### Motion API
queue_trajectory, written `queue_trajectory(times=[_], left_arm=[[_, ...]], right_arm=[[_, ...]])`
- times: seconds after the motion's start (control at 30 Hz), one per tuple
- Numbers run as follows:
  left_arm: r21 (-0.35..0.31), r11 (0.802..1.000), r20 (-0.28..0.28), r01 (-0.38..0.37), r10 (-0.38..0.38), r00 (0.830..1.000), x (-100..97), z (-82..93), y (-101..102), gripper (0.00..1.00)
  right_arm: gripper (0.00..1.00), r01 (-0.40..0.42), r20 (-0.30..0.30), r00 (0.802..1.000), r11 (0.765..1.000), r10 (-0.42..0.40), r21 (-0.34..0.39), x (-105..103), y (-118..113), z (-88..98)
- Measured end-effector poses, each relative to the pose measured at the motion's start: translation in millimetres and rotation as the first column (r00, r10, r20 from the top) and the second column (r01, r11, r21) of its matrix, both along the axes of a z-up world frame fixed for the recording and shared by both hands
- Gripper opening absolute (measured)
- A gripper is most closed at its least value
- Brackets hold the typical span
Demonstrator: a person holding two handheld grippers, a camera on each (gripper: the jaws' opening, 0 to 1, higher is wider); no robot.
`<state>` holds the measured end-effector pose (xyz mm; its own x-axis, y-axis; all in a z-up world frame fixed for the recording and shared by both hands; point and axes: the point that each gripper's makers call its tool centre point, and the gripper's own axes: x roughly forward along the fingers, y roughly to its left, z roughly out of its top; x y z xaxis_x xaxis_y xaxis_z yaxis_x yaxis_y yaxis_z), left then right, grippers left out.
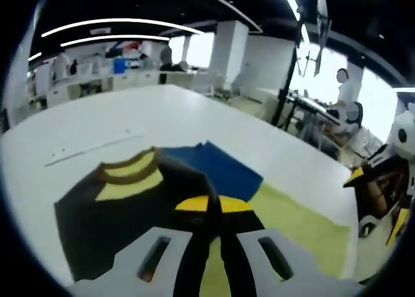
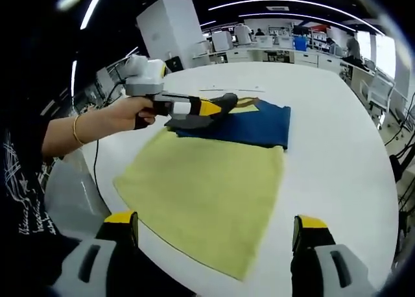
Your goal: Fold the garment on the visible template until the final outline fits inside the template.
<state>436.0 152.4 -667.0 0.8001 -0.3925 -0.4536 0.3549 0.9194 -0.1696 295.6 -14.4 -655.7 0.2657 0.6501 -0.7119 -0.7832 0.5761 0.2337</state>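
Left gripper (image 2: 224, 102) clamped on dark garment (image 1: 117, 213) above yellow template (image 2: 201, 193); right gripper (image 2: 217, 235) spread wide, holding nothing.

In the left gripper view, the left claw (image 1: 214, 209) covers the garment (image 1: 123, 209) fold beneath its closed tips, so what they pinch is hidden. Beyond the right claw (image 2: 214, 235), the other claw overlaps the garment's near edge. The yellow template (image 2: 201, 193) runs under the garment there.
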Motion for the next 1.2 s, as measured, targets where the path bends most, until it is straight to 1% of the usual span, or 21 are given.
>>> queue_trajectory(times=[0.2, 0.33, 0.47, 0.53, 0.63, 1.03, 1.13, 1.2], left_arm=[[0.012, 1.0, -0.035, 0.014, -0.013, 0.999, 0.3, -20.5, -7.5, 0.0], [0.015, 1.0, -0.058, 0.027, -0.026, 0.998, 0.9, -30.0, -13.6, 0.01], [0.023, 0.999, -0.068, 0.046, -0.045, 0.997, 3.3, -35.8, -20.5, 0.01], [0.02, 0.999, -0.073, 0.049, -0.047, 0.996, 5.3, -37.6, -22.6, 0.01], [-0.003, 0.999, -0.083, 0.042, -0.042, 0.996, 7.3, -39.9, -25.2, 0.01], [0.04, 0.997, -0.099, 0.064, -0.059, 0.993, 6.8, -49.4, -35.4, 0.03], [0.054, 0.997, -0.097, 0.061, -0.055, 0.994, 5.8, -47.7, -35.3, 0.04], [0.061, 0.997, -0.066, 0.055, -0.051, 0.997, 6.8, -38.5, -34.6, 0.05]], right_arm=[[0.99, 0.008, 0.0, 1.0, 1.0, -0.008, -0.006, -1.7, -3.3, -1.0], [0.99, 0.013, -0.004, 1.0, 1.0, -0.013, -0.005, -2.5, -4.3, -2.5], [0.99, 0.01, -0.01, 1.0, 1.0, -0.01, -0.005, -4.8, -4.8, -3.2], [0.99, 0.009, -0.008, 1.0, 1.0, -0.009, -0.006, -4.4, -4.9, -3.1], [0.99, 0.008, -0.008, 1.0, 1.0, -0.008, -0.011, -4.1, -5.5, -3.5], [0.99, 0.007, -0.01, 1.0, 1.0, -0.007, -0.01, -3.5, -6.1, -4.0], [0.99, 0.007, -0.012, 1.0, 1.0, -0.007, -0.012, -4.0, -6.5, -4.6], [0.99, 0.009, -0.012, 1.0, 1.0, -0.009, -0.01, -4.2, -6.9, -4.5]])
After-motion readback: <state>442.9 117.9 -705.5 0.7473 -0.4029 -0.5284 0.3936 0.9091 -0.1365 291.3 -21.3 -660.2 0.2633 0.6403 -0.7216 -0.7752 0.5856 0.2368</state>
